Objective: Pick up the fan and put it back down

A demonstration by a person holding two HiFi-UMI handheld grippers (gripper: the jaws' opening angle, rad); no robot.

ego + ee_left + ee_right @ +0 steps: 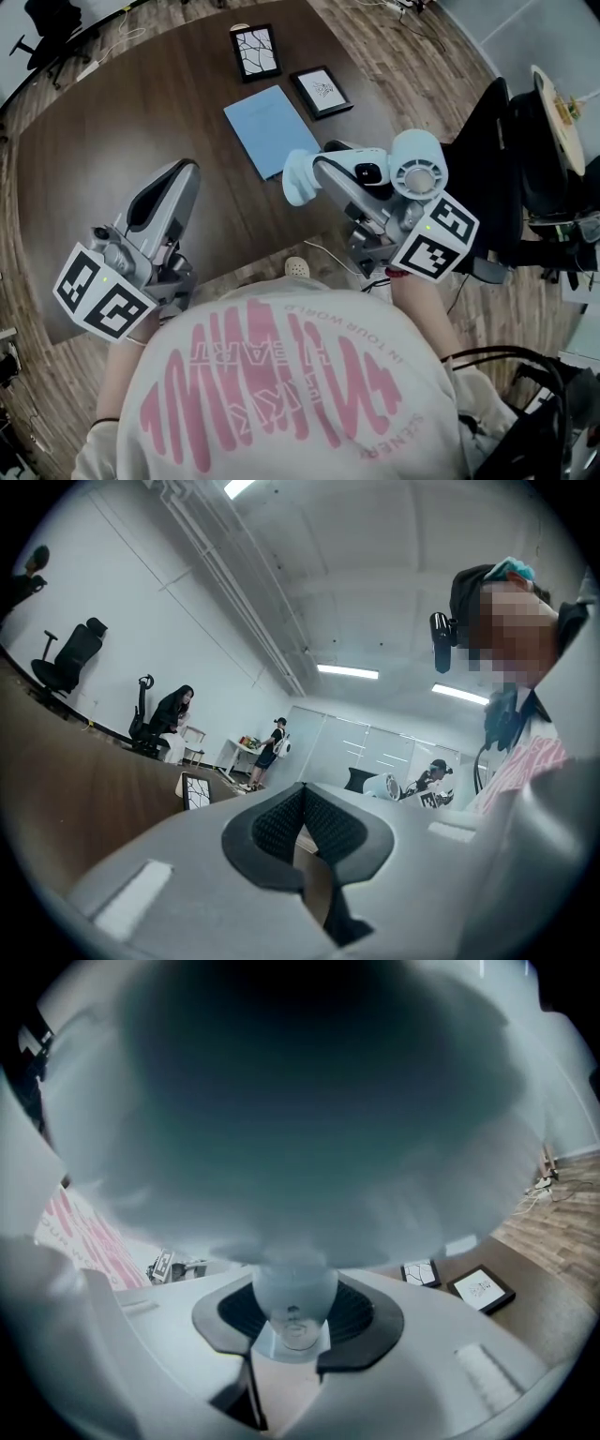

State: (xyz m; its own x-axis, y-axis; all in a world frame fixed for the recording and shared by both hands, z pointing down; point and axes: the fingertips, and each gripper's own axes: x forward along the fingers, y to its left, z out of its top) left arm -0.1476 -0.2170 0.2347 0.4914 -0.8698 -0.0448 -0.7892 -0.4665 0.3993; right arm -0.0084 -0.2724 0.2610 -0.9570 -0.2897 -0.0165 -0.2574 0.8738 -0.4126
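Upside down in pink on shirt point(281, 394), just behind right gripper point(323, 171): "HEART", "IN TOUR WORLD".

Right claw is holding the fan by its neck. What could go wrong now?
1. The right claw pinches the fan only at its narrow neck, so the large head might swing or slip.
2. The blue folder lies close by; setting the fan partly on it could leave it tipping.
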